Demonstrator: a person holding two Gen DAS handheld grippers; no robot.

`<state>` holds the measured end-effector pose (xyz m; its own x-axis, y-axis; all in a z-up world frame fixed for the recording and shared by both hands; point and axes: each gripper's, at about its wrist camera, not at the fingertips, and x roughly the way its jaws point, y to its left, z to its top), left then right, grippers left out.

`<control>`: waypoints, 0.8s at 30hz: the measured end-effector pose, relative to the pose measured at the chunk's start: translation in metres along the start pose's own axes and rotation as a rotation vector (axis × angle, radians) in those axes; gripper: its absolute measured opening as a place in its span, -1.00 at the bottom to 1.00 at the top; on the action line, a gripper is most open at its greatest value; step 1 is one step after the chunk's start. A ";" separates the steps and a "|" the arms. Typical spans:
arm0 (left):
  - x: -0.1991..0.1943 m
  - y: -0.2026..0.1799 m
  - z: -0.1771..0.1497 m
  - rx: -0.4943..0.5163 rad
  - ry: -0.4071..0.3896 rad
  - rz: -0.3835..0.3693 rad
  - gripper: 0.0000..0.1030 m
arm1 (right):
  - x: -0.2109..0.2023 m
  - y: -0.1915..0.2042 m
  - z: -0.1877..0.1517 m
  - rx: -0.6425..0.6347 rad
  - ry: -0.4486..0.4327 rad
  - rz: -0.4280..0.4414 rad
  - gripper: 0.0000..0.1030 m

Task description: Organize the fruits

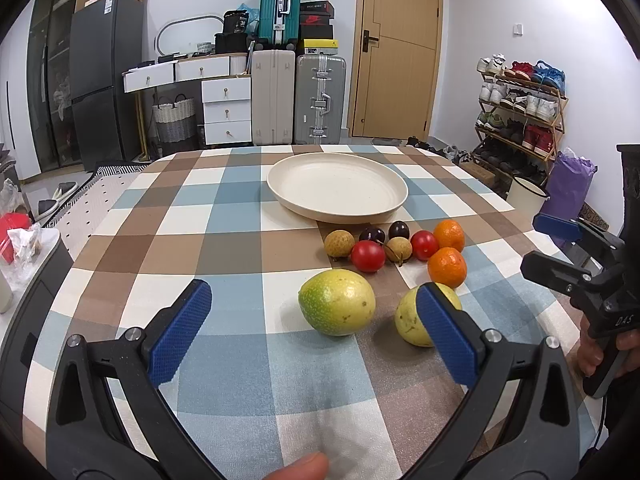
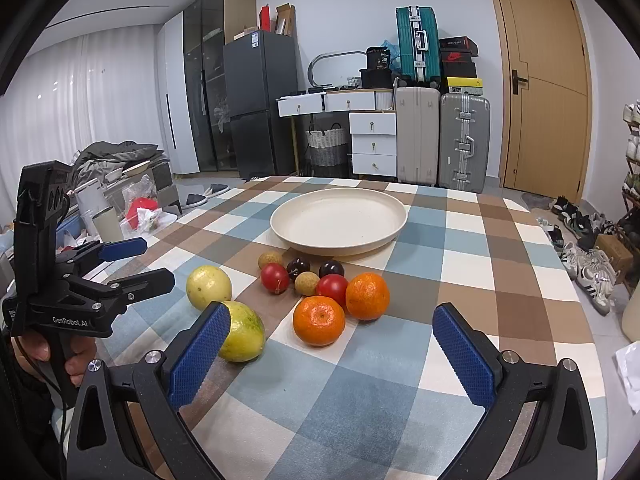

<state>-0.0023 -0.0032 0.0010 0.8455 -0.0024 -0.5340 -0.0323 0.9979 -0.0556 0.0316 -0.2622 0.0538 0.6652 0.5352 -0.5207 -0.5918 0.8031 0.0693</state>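
Observation:
An empty cream plate [image 1: 338,188] [image 2: 338,222] sits mid-table on the checked cloth. In front of it lie two oranges [image 2: 319,320] [image 2: 367,295], two red tomatoes [image 1: 367,256], two dark plums [image 1: 372,235] and two brown longans [image 1: 339,243]. Nearest are a green-yellow fruit [image 1: 336,302] [image 2: 244,332] and a yellow fruit [image 1: 408,320] [image 2: 209,287]. My left gripper [image 1: 314,292] [image 2: 159,260] is open, just short of the green-yellow fruit; its right finger hides part of the yellow one. My right gripper [image 2: 332,312] [image 1: 528,240] is open, facing the near orange, holding nothing.
The table's checked cloth [image 1: 240,216] falls away at rounded edges left and right. A shoe rack [image 1: 520,112] and a white bucket [image 1: 526,196] stand right of the table, suitcases [image 1: 298,100] and drawers behind it, and bags [image 2: 140,212] on the floor left.

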 end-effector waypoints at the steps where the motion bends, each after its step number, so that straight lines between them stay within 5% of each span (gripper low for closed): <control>1: 0.000 -0.001 0.000 0.002 0.000 -0.001 0.98 | 0.000 0.000 0.000 -0.001 0.000 0.000 1.00; 24: 0.005 0.000 -0.002 -0.012 0.032 -0.013 0.98 | 0.009 0.012 0.002 -0.054 0.055 -0.022 1.00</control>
<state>0.0011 -0.0034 -0.0037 0.8282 -0.0175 -0.5602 -0.0282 0.9969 -0.0728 0.0315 -0.2477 0.0519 0.6531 0.5016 -0.5673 -0.6024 0.7981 0.0123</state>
